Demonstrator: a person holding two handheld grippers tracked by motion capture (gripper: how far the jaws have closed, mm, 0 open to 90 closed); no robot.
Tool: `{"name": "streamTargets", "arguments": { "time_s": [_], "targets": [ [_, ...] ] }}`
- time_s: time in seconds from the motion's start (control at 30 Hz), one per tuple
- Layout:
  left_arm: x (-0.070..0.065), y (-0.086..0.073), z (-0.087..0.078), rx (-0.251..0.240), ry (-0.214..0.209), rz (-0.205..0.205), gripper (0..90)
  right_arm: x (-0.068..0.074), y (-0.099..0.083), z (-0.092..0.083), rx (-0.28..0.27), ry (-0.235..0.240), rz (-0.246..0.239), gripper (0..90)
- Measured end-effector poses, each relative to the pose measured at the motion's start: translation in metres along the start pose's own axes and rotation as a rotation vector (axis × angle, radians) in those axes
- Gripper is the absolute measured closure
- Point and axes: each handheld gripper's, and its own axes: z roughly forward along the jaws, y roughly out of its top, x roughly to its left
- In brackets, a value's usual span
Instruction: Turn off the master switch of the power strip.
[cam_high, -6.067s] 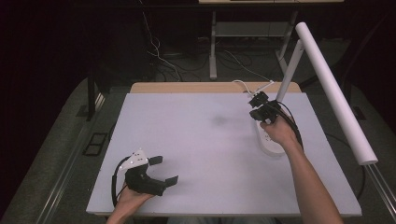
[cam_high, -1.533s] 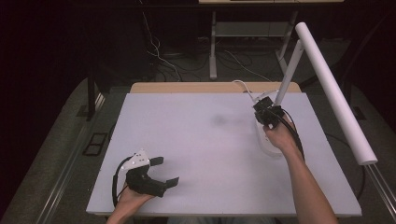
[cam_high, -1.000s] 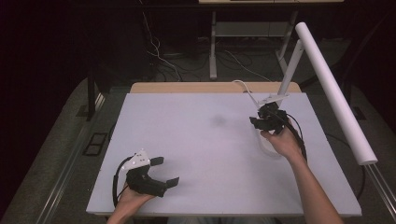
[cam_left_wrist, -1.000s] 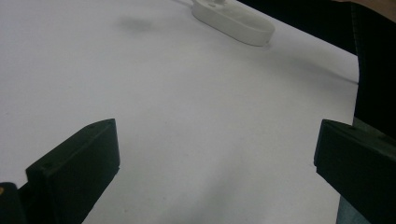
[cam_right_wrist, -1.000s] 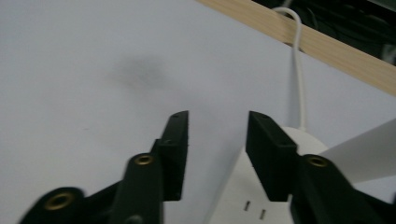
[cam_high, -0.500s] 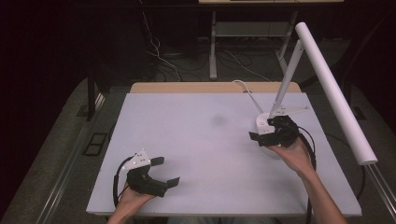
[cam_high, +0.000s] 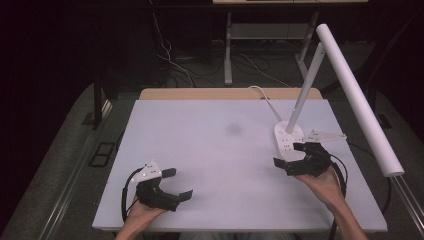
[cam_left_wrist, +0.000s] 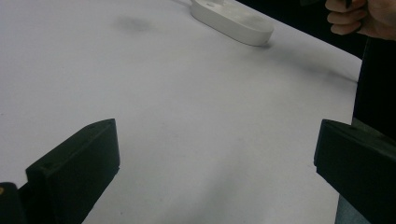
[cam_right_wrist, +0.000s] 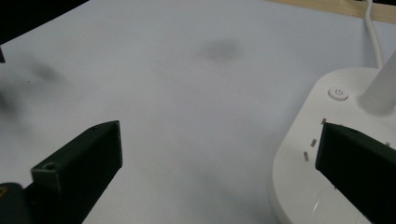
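A white desk lamp stands at the table's right, with an oval base (cam_high: 289, 137), a slanted arm (cam_high: 305, 82) and a long tube head (cam_high: 357, 95). My right gripper (cam_high: 290, 155) lies low at the near end of the base, held by a hand. Its jaws have just been opening and stand wide with nothing gripped. In the right gripper view (cam_right_wrist: 215, 163) the right jaw hangs over the base (cam_right_wrist: 299, 186), near the power button (cam_right_wrist: 338, 93). My left gripper (cam_high: 179, 184) rests open at the near left, jaws (cam_left_wrist: 215, 163) wide over bare table.
The white tabletop (cam_high: 220, 150) has a faint dark smudge (cam_high: 233, 129) at its middle. The lamp's white cable (cam_high: 262, 95) runs off the far edge. The lamp head overhangs the right edge. In the left gripper view the lamp base (cam_left_wrist: 233, 18) and the other hand (cam_left_wrist: 359, 18) lie far off.
The right hand has come away from the lamp's arm, moving down and toward the near edge, and its jaws have spread apart. The left hand has stayed put.
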Motion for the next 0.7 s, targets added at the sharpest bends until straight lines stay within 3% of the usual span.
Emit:
{"name": "streamTargets", "arguments": {
  "time_s": [0.37, 0.7],
  "targets": [
    [0.000, 0.000, 0.000, -0.001, 0.000, -0.002, 0.0, 0.012, -0.028, -0.009, -0.022, 0.027, 0.017, 0.0],
    [0.001, 0.000, 0.000, 0.002, 0.005, -0.005, 0.0, 0.017, -0.052, -0.016, -0.030, 0.013, 0.028, 0.0]
  ]
}}
